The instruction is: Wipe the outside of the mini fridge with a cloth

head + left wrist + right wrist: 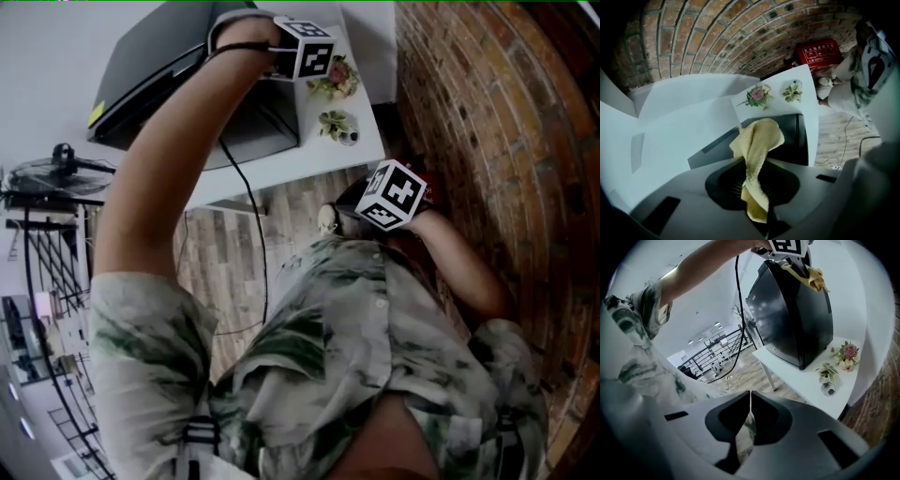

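Left gripper [753,178] jaws clamped on yellow cloth [758,140] at top of black mini fridge [797,319] on white table [806,380]; right gripper [750,399] jaws together, empty, low at right near brick wall [487,112]

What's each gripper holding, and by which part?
Left gripper is shut on the yellow cloth, pinching a bunched fold near one end; the rest flops forward. Right gripper is shut on nothing.
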{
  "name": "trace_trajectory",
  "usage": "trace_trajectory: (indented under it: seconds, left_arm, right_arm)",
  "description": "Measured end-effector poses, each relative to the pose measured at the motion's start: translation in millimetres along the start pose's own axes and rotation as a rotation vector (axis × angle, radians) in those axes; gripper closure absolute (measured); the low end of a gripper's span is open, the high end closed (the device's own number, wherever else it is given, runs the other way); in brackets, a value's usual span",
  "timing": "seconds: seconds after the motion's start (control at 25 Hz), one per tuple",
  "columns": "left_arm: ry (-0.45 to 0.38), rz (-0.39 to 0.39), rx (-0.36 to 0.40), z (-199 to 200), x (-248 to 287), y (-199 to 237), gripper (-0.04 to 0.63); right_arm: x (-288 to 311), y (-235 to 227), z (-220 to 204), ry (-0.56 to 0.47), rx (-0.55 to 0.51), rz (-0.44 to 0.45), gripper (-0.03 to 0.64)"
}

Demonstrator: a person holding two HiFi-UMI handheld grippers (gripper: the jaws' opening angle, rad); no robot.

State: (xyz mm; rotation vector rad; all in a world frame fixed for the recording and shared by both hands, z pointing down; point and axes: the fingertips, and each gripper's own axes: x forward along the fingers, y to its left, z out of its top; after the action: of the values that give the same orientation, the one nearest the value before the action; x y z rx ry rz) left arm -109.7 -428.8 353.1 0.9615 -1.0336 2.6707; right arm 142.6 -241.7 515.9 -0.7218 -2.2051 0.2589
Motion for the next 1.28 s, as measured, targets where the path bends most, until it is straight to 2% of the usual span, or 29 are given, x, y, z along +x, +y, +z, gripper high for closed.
trace_trajectory:
  seconds: [0.32, 0.68, 0.92, 1.28]
  left_arm:
    - [0.059, -0.101, 0.035, -2.1, 28.4, -37.3, 0.524]
    - [0.046, -0.193, 0.068, 38.2, 65.2, -86.8, 0.524]
    - [0.029, -0.259, 0.061, 65.3, 89.9, -122.9, 0.524]
    - [0.001, -0.319, 0.071, 105.0, 127.2, -172.3, 0.523]
  right_arm:
    - [5.3, -0.8, -6.1, -0.002, 0.026, -0.001, 0.587]
    - [4.5, -4.2, -19.2, 0.010, 0.067, -0.011, 0.587]
    - [2.5, -9.3, -34.3, 0.024, 0.106, -0.016, 0.586]
    - [-0.3, -15.6, -52.0, 0.048, 0.151, -0.019, 0.586]
